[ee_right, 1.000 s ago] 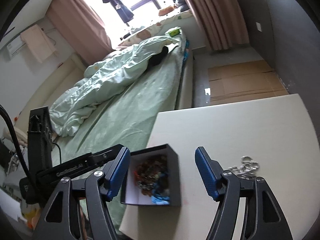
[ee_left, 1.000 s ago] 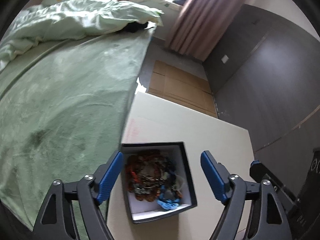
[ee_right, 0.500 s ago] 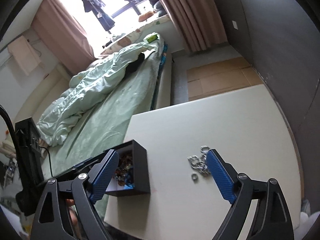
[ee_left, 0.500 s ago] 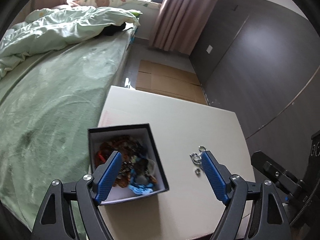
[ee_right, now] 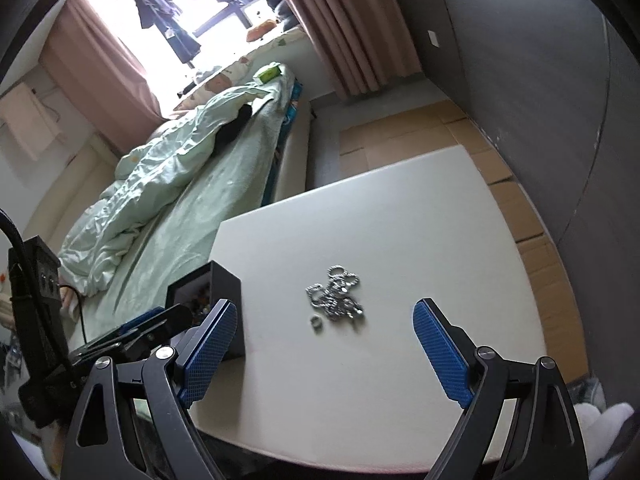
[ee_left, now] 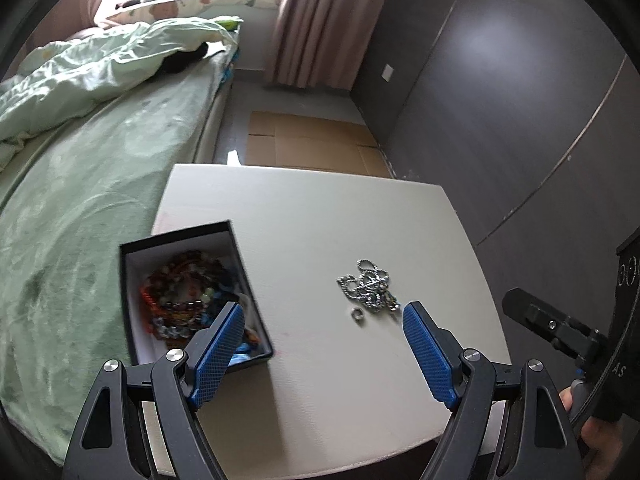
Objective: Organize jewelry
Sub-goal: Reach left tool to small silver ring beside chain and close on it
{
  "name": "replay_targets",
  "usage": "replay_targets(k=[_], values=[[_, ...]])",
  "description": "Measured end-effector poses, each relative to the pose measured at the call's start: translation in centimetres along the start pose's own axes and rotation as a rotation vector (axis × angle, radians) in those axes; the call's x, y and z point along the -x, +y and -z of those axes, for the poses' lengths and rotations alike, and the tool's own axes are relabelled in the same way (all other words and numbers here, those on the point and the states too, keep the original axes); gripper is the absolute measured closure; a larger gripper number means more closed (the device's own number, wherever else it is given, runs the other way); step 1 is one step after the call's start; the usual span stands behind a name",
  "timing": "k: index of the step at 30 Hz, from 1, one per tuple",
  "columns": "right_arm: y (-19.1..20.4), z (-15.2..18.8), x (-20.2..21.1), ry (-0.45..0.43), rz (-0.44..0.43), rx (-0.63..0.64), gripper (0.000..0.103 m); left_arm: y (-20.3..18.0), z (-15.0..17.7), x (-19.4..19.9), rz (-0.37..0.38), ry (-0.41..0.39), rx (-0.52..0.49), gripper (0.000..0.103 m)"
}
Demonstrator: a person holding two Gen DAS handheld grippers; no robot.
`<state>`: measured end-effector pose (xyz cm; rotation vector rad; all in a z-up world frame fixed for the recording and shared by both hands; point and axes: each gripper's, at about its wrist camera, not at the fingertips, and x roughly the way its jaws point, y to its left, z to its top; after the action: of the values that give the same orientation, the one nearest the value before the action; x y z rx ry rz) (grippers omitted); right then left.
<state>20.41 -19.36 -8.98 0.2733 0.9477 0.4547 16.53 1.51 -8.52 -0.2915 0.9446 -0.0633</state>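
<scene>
A black box (ee_left: 176,240) with a white lining stands at the left edge of the white table (ee_left: 320,216), holding several beaded bracelets (ee_left: 184,292). A tangle of silver chain (ee_left: 366,286) and a small silver ring (ee_left: 357,314) lie loose right of it. My left gripper (ee_left: 322,314) hangs open above the table between box and chain, nothing in it. In the right wrist view the right gripper (ee_right: 324,312) is open and empty too, just short of the chain (ee_right: 336,294) and ring (ee_right: 316,323). The box (ee_right: 224,292) stands at its left.
A bed with green bedding (ee_left: 80,168) runs along the table's left side. A dark wall (ee_left: 500,100) rises on the right, with flattened cardboard (ee_left: 308,140) on the floor beyond the table. A hand (ee_left: 596,436) holds the right tool at the lower right.
Both grippers have swung rightward from over the box, so the chain and ring have come into view ahead. The right jaws stand wider than a second ago.
</scene>
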Motion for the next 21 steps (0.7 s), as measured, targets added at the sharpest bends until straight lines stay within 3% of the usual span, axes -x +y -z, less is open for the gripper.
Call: replay_targets(k=[7,17,21], values=[[-2.7,0.0,0.4,0.012,0.02,-0.059,0.019,-2.2,0.0,-1.7,0.027,0.019,-0.063,0.022],[-4.8,-0.4,-0.1,0.041,0.026,-0.095,0.037,-3.7,-0.1,-6.2,0.036,0.132,-0.156,0.053],[-5.4,-0.7,-0.7,0.057,0.036,-0.102,0.042,-4.0,-0.1,-7.9,0.029,0.165,-0.179,0.058]])
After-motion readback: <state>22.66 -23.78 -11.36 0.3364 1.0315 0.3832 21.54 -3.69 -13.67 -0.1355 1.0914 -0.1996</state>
